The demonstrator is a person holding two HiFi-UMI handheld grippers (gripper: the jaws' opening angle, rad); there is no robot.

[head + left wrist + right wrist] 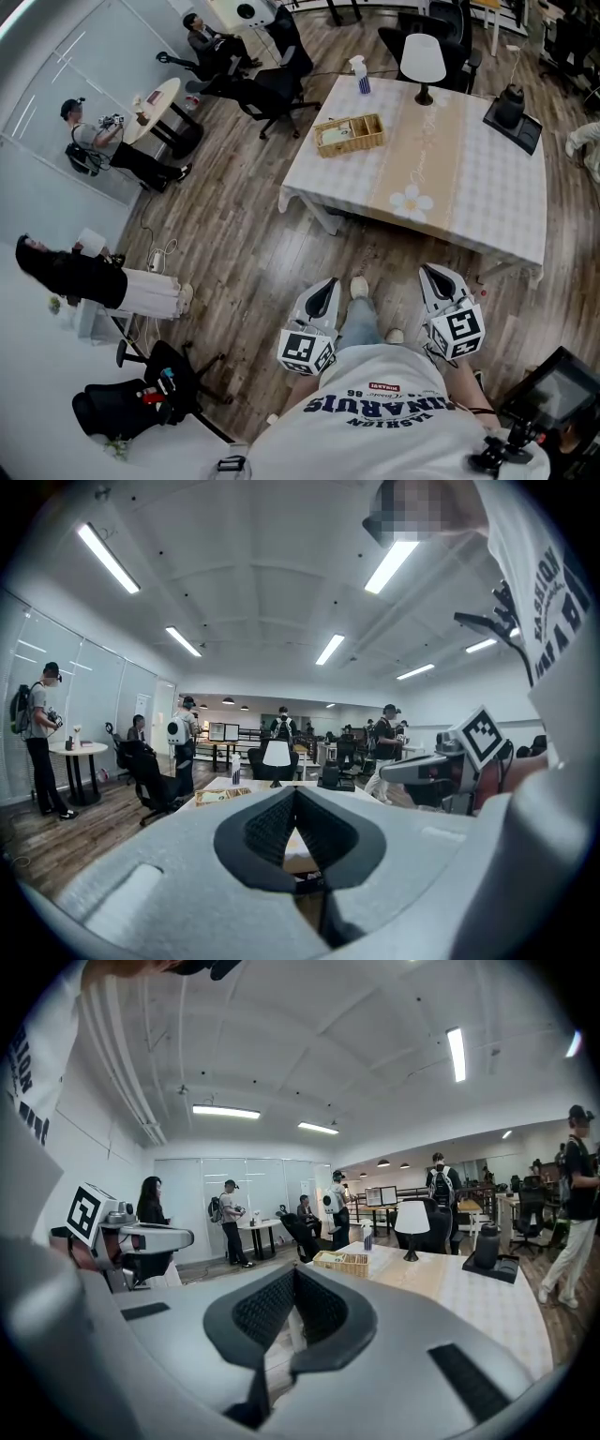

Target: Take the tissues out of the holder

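Grippers first: the left gripper (326,284) and the right gripper (433,273) hang close in front of the person's body, well back from the table (487,187), over bare wooden floor. Each gripper's own view shows its ribbed pads meeting at the tips, so both are closed and neither has hold of anything or touches anything (only floor and table show through the small gap behind the tips).

Further out, the holder (352,148), a shallow wicker basket, sits near the far left corner of the table, just beside a spray bottle (361,75) and not far from a white lamp (423,61). A pale flat bundle, the tissues (335,133), lies inside it toward its left end. Whether that is a wrapped pack or loose sheets is too small to tell from here.

By my judgement the tissues will be light and soft, easy to crush or tear, and a film wrapper would be a little slippery. The best hold looks like the upper edge that stands clear of the basket wall, pinched gently after the jaws open moderately. The basket itself seems light enough to slide or lift along, so the other gripper may need to steady its rim.
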